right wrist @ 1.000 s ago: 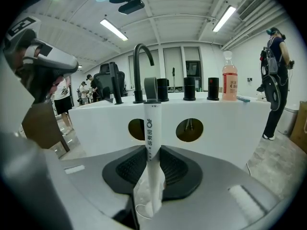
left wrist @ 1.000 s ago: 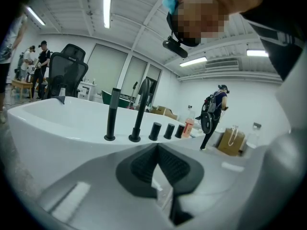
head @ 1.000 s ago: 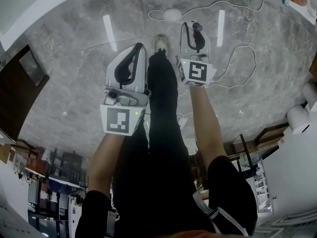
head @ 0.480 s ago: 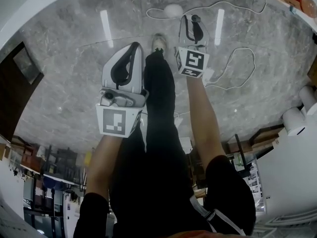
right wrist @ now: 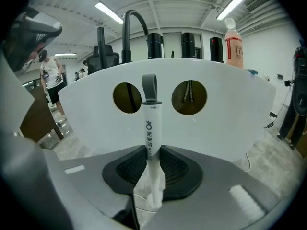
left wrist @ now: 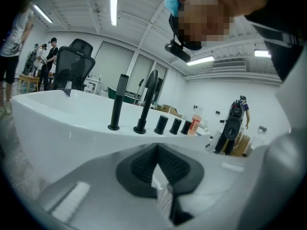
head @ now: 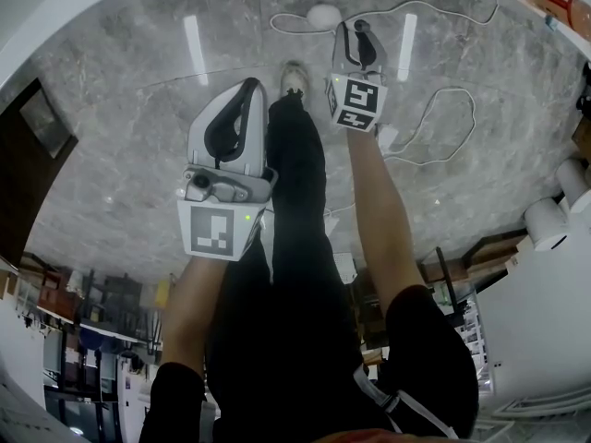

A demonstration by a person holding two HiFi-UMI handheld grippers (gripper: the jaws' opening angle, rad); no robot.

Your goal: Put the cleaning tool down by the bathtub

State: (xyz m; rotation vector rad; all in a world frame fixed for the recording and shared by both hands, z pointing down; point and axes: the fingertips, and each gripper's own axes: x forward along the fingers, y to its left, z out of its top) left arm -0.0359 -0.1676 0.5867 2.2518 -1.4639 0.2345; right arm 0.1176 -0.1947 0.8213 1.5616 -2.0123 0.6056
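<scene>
the cleaning tool is in the right gripper, whose jaws are clenched on its white handle. the pads pinch the handle low down. from there it runs straight out along the line the jaws point, ending in a grey hanging loop. a crumpled white part of the tool drops below the pads. what lies further back on it cannot be seen.

the move turns on what sits ahead of that loop. the white wall of the bathtub fills the right gripper view directly in front. black tap fittings and a bottle stand on its rim above. so the tool's long axis points at the tub rather than along it, with the loop end leading and near the wall but apart from it. the grey marble floor lies below. in the head view the right gripper reaches further out from the body than the left, toward a white cable on the floor.

the left gripper holds nothing. its pads meet at the tips with only floor showing through the gap beneath them. it looks across at the tub from the side and sits closer to the person's legs in the head view.

the right hand looks to be the one that finishes the job. the tool probably needs lowering until it rests on the floor at the foot of the tub wall, then the jaws can let go. with the handle pointed at the wall, the loop end may knock it first, so the handle likely needs tipping flatter.
</scene>
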